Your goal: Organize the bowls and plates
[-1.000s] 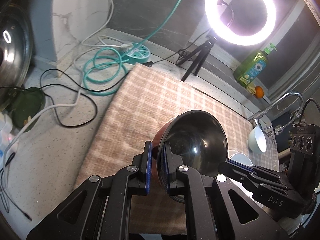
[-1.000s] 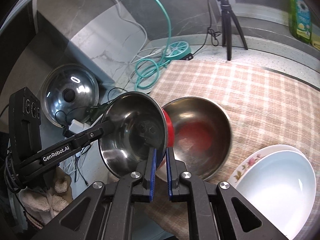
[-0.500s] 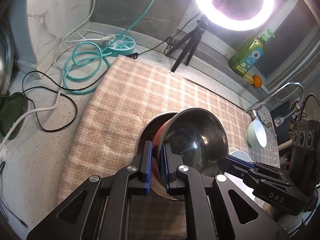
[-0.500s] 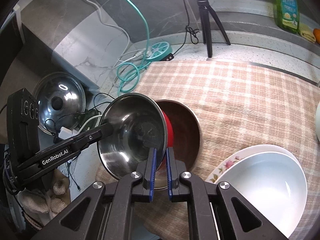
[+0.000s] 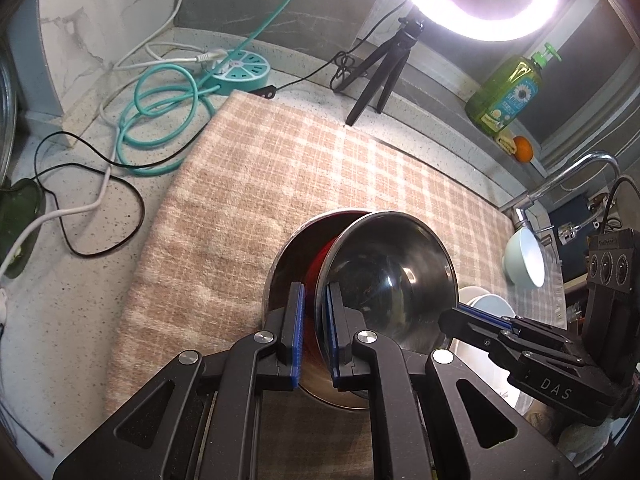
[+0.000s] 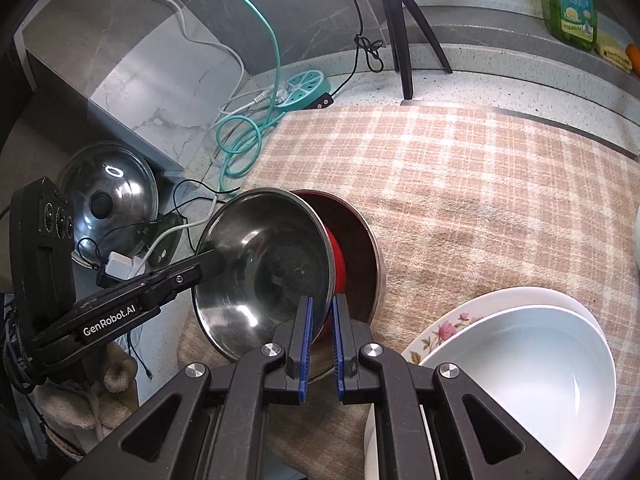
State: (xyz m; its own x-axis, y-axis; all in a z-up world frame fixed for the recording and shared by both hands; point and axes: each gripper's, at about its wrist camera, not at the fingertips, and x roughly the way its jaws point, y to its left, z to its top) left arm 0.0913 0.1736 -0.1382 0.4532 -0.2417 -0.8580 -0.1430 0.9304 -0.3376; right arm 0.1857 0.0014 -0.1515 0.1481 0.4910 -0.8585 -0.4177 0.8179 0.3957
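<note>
Two grippers, left gripper (image 5: 316,330) and right gripper (image 6: 320,340), pinch opposite rim edges of steel bowl (image 6: 264,276), tilted over second steel bowl (image 6: 360,248) at frame centre. Likely light, rigid, slippery; rim is best hold.

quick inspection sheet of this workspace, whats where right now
surface: checked cloth spread over a speckled counter.
job's things: steel bowl with red outside, tilted over a second steel bowl that sits on the cloth; white bowl in a floral plate at the cloth's near right; pale cup by the tap.
clutter: pot lid, soap bottle, ring light tripod.
grippers: left tool and right tool each shut on the tilted bowl's rim, on opposite sides.
cables: teal cord coiled by a round power strip; white and black leads loose on the counter.
surroundings: tap, marble wall.
</note>
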